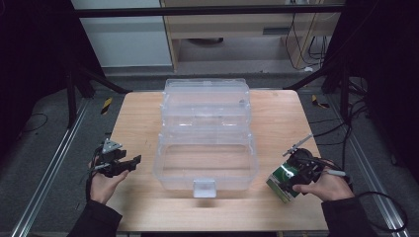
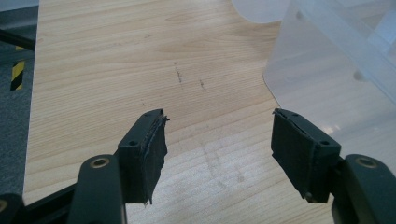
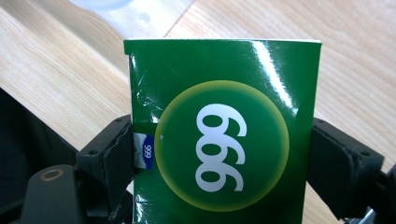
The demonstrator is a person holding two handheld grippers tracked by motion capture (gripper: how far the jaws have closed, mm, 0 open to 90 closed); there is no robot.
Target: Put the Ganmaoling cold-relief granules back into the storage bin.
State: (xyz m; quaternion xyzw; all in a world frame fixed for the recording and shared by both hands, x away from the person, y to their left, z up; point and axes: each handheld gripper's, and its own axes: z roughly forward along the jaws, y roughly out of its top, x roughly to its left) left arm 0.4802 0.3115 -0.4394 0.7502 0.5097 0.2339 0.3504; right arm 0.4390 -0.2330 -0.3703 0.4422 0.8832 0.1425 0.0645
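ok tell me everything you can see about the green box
The green box is a small glossy carton, apparently card, with a yellow-rimmed green circle bearing white "999" digits, plus a small blue 999 tab on one edge. Its skin is creased near a corner. The right tongs clamp it by two opposite sides, tilted, at the wooden table's right front, beside the clear plastic case.

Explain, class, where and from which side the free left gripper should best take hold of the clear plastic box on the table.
Probably the box's left rim: the left gripper is open beside that wall. Come in from the left, one jaw over the open top, one outside, as the clear plastic box has thin upright walls. Its front latch tab looks too small.
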